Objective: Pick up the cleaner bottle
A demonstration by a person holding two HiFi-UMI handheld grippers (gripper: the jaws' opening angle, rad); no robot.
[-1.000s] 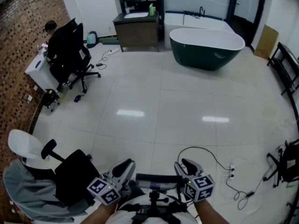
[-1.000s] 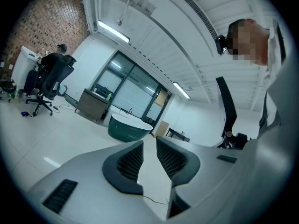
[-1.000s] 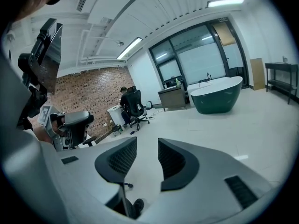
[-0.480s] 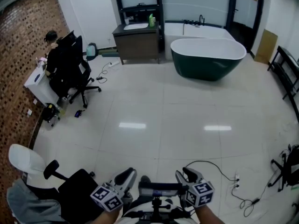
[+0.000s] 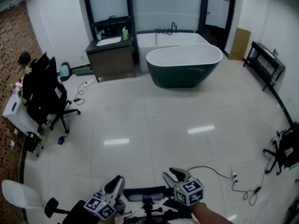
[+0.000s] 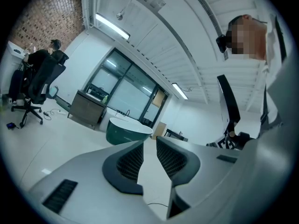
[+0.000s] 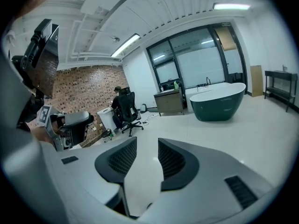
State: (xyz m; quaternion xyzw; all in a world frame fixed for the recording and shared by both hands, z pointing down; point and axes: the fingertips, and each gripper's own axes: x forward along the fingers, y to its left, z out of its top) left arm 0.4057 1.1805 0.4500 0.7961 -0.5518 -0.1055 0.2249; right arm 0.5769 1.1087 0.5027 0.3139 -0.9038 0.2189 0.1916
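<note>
tub (image 5: pixel 184 65) shifted left; one cleaner bottle (image 5: pixel 124 33); left claw (image 6: pixel 150 141), right claw (image 7: pixel 147 140) both gaping

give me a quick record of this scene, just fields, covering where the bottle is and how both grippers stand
setting: large room with a pale glossy floor
cleaner bottle: green, upright on the vanity cabinet, far across the room
bathtub: dark green, right of the cabinet
office chair: black, at the left near the brick wall
left gripper: jaws apart, nothing between them
right gripper: jaws apart, nothing between them
task status: bottle not yet reached
</note>
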